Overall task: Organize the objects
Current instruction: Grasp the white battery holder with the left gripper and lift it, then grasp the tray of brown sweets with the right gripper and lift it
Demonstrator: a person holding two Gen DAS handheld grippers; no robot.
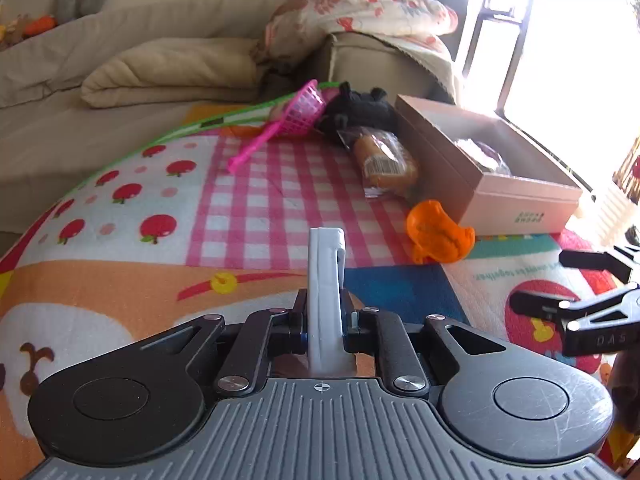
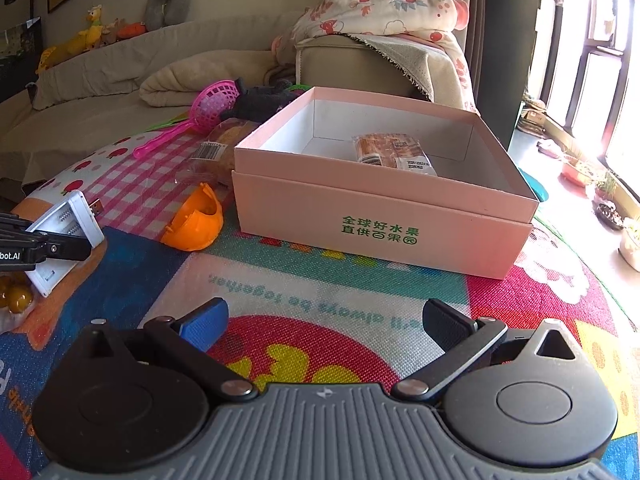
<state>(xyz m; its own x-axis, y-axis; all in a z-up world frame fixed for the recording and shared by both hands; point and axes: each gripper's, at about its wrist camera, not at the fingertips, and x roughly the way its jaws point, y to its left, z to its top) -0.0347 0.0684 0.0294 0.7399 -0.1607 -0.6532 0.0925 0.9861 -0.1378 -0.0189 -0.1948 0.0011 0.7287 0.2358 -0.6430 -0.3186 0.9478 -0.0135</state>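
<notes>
My left gripper [image 1: 326,312] is shut on a flat white battery charger [image 1: 326,296], held edge-up above the play mat; it also shows in the right wrist view [image 2: 66,236], at the left edge. My right gripper [image 2: 326,326] is open and empty above the mat, in front of the pink cardboard box [image 2: 384,216]. The box holds one wrapped bread pack [image 2: 390,150]. An orange plastic toy piece [image 2: 196,220], a second wrapped bread [image 2: 218,144], a pink toy sieve [image 2: 200,114] and a black plush toy [image 2: 262,102] lie on the mat left of the box.
The colourful play mat [image 2: 320,292] covers the floor. A beige sofa [image 2: 120,80] with folded blankets stands behind it. Yellow round objects [image 2: 16,296] lie at the left edge. Plant pots [image 2: 600,188] stand by the bright window at the right.
</notes>
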